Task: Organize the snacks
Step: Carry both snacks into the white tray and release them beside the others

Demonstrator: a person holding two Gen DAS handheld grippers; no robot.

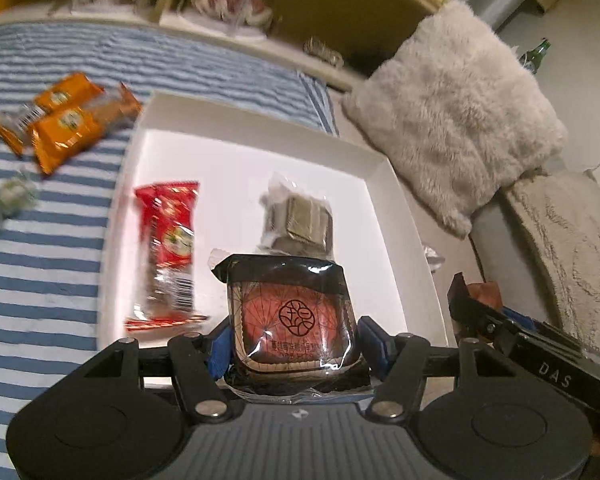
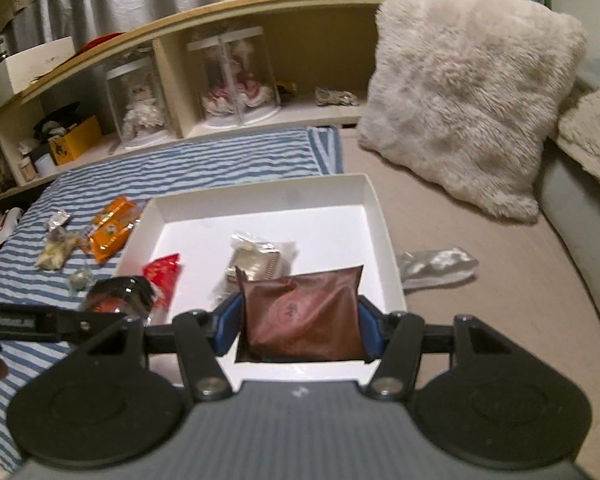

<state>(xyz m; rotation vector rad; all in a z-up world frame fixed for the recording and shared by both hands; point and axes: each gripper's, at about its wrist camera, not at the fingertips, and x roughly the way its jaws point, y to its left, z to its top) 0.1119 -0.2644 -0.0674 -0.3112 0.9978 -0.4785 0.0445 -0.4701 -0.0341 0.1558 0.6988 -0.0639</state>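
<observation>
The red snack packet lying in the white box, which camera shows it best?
The left wrist view. There the red snack packet lies whole on the floor of the white box, a little blurred. In the right wrist view only its upper end shows, the rest hidden behind the left gripper and its black-wrapped snack.

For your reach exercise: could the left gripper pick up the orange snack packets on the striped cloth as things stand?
Probably not yet: the left gripper is shut on a black-and-red packet. The orange snack packets lie unobstructed outside the white box.

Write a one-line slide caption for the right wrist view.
Right tool holds a brown snack packet over the white box, which already contains a red packet and a silver one.
</observation>
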